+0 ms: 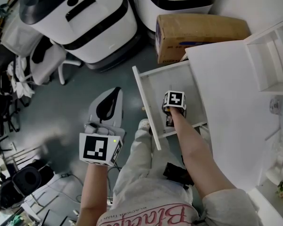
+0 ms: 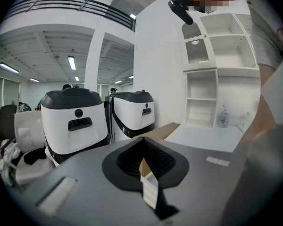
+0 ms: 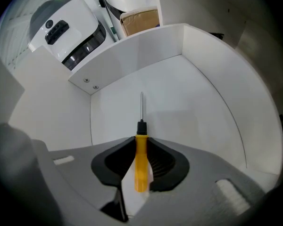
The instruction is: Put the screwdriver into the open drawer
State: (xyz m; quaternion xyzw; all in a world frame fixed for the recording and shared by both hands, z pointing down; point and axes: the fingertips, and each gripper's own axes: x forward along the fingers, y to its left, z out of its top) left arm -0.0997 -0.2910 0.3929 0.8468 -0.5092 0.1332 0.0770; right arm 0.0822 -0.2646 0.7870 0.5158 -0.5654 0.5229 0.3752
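A screwdriver (image 3: 140, 161) with a yellow handle and a thin metal shaft sits between the jaws of my right gripper (image 3: 141, 141), which is shut on the handle. It points steeply down into the open white drawer (image 3: 193, 98), and the shaft's tip is close above the drawer's bare floor. In the head view the right gripper (image 1: 171, 116) is inside the drawer (image 1: 144, 100), near its front part, and hides the screwdriver. My left gripper (image 1: 113, 92) hangs over the floor to the left of the drawer, shut and empty, seen also as the left gripper (image 2: 142, 140).
The drawer sticks out of a white desk (image 1: 231, 102) with a shelf unit (image 1: 273, 60) on it. A cardboard box (image 1: 198, 32) and two large white machines (image 1: 85, 18) stand beyond the drawer. An office chair (image 1: 47, 62) is at the left.
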